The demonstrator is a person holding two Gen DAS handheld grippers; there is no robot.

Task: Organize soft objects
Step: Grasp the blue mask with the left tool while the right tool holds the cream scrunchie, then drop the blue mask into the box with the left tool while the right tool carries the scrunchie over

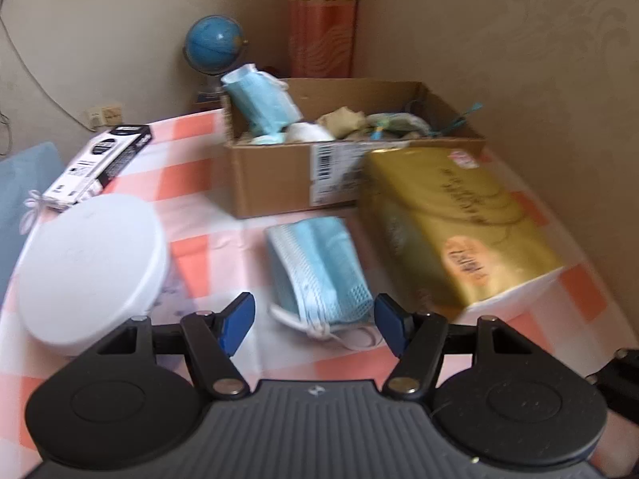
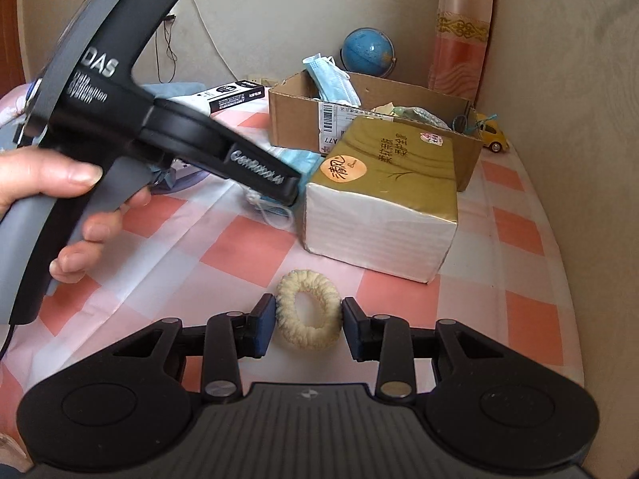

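Only the right view shows the scrunchie (image 2: 308, 311) between open fingers; left fingers open over the mask (image 1: 319, 267)

Left gripper (image 2: 293, 195) hides most of table mask (image 2: 295, 157), gold pack (image 1: 459, 219) blurred

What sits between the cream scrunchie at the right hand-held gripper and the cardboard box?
The gold-wrapped tissue pack lies directly between the cream knitted scrunchie and the open cardboard box. The right hand-held gripper itself has nothing blocking it; its open jaws flank the scrunchie.
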